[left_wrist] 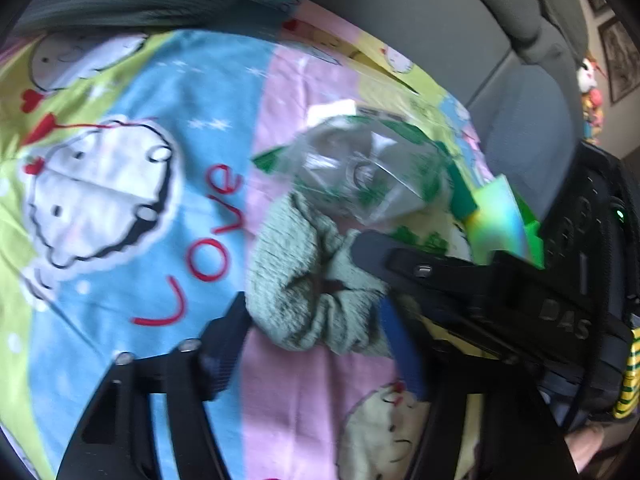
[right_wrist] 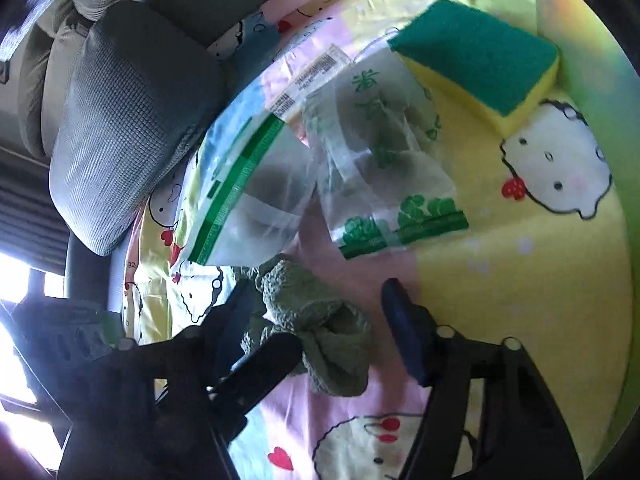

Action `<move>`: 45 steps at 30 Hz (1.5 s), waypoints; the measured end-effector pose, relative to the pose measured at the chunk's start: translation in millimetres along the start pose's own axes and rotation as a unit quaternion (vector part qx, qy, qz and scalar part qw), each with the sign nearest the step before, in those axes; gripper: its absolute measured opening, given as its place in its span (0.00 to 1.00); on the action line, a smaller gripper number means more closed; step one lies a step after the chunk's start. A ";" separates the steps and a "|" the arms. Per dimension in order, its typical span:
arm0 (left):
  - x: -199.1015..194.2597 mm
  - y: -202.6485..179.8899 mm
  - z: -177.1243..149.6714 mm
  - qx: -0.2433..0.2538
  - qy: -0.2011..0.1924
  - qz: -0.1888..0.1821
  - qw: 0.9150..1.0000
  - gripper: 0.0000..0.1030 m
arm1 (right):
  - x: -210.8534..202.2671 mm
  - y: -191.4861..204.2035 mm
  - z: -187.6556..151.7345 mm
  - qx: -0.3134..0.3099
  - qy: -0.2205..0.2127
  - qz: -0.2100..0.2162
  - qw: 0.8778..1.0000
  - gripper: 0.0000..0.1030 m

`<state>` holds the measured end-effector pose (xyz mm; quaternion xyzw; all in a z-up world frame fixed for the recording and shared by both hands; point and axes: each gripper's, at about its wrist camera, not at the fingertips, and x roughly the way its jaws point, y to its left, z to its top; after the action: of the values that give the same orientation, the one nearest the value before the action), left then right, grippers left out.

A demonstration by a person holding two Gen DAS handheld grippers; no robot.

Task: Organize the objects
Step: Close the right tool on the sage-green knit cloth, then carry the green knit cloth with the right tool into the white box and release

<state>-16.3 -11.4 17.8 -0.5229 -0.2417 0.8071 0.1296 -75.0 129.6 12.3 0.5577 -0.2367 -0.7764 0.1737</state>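
A pale green knitted cloth (left_wrist: 308,280) lies bunched on the cartoon-print sheet (left_wrist: 140,200). My left gripper (left_wrist: 316,340) is open, its blue-padded fingers on either side of the cloth. My right gripper (right_wrist: 320,328) is open too, and the cloth (right_wrist: 320,320) lies between its fingers. The other gripper's black finger reaches onto the cloth in each view. A clear plastic zip bag with green print (left_wrist: 360,168) lies just beyond the cloth; it also shows in the right wrist view (right_wrist: 360,160). A yellow and green sponge (right_wrist: 480,60) lies past the bag.
A grey cushion (right_wrist: 128,128) and grey sofa back (left_wrist: 460,20) border the sheet. A white barcode label (right_wrist: 312,76) sits on the bag. Framed pictures and toys (left_wrist: 592,80) are at the far right.
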 end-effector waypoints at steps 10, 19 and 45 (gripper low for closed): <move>-16.9 -27.4 -9.9 0.042 -0.026 0.029 0.998 0.38 | 1.1 -6.2 -8.3 0.008 0.038 0.067 0.997 0.39; -49.6 -58.7 -15.9 0.103 -0.086 0.012 0.991 0.38 | -45.0 6.2 -18.1 -0.005 -0.014 0.117 0.993 0.39; -92.8 -108.6 -34.6 0.187 -0.193 -0.059 0.961 0.38 | -141.1 20.6 -36.2 -0.066 -0.153 0.113 0.979 0.39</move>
<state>49.3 46.8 135.7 -0.3087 -0.1372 0.9144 0.2232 4.3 181.5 124.8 0.3889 -0.2704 -0.8419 0.2585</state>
